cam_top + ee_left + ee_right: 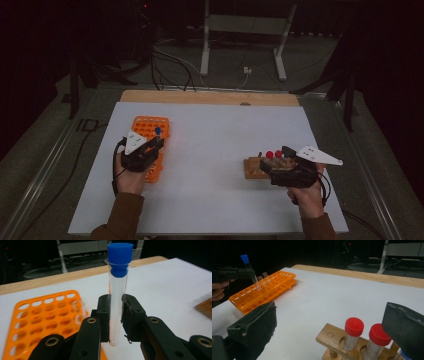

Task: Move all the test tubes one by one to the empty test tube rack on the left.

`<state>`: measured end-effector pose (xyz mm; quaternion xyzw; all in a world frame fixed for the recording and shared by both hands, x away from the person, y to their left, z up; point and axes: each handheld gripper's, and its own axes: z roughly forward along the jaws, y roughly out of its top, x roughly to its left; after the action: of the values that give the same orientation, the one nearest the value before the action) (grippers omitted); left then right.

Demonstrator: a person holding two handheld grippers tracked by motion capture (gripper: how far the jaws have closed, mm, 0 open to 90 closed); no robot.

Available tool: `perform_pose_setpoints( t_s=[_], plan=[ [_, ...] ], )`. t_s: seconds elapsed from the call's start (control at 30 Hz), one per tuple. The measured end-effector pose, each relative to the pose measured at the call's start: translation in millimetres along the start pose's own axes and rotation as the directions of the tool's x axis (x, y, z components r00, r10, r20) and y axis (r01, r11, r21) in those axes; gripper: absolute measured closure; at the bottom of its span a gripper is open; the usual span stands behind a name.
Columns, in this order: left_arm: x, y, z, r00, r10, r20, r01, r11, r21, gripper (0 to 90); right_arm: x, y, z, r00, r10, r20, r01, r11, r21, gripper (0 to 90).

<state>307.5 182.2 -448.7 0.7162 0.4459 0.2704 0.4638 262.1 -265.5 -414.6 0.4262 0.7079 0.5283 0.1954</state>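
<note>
Tube: blue-capped test tube (117, 297), clear glass, upright between the jaws of the left tool (115, 322); its rounded bottom hangs free above the white table (162, 290), just at the 3 o'clock edge of the orange rack (37, 315).
Left tool state: jaws closed onto the tube below mid-height, pads touching glass on both sides; cap and upper half stand clear above them.
Why held so: a low grip keeps the cap free and the tube vertical, which I judge suits lowering it straight into a rack hole.
Rack: many open holes; two uncapped clear tubes (262, 281) already stand in it, near the held tube. Rack lies at 9 o'clock on the table in the high view (150, 145).
Right tool: (287, 167) at 3 o'clock, jaws wide apart, nothing in them, poised over the wooden stand (337, 340).
Wooden stand: carries two red-capped tubes (362, 336) upright, side by side; a blue cap edge shows beyond them, contents unclear.
Open room: broad bare white table between rack and stand, well apart; no obstacle there.
Edges: rack sits close to the 9 o'clock table edge; little margin that side, so I judge approach from above safest.
</note>
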Motion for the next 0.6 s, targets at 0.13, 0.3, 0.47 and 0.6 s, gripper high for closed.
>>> perform_pose_setpoints(
  t_s=[0.13,0.3,0.47,0.6],
  plan=[
    [6.4,-5.1,-0.4,0.9996,-0.009,-0.029,0.009,0.9999,0.009,77.2,0.0,-0.1,0.0,1.0,-0.004,-0.001,0.004,1.0,0.001,0.0],
    [13.3,-10.6,0.3,0.9978,-0.02,-0.063,0.021,0.9996,0.016,77.3,0.2,-0.1,-0.3,1.0,-0.005,-0.001,0.005,1.0,-0.004,0.0],
    [15.1,-16.6,2.5,0.9972,-0.028,-0.069,0.03,0.9992,0.028,77.3,-0.3,0.0,-0.8,1.0,-0.003,0.0,0.003,1.0,-0.007,0.0],
    [14.3,-21.5,4.1,0.9973,-0.02,-0.071,0.024,0.9982,0.055,77.3,-0.8,-0.2,-1.0,1.0,-0.004,0.001,0.004,1.0,-0.008,0.0]
  ],
)
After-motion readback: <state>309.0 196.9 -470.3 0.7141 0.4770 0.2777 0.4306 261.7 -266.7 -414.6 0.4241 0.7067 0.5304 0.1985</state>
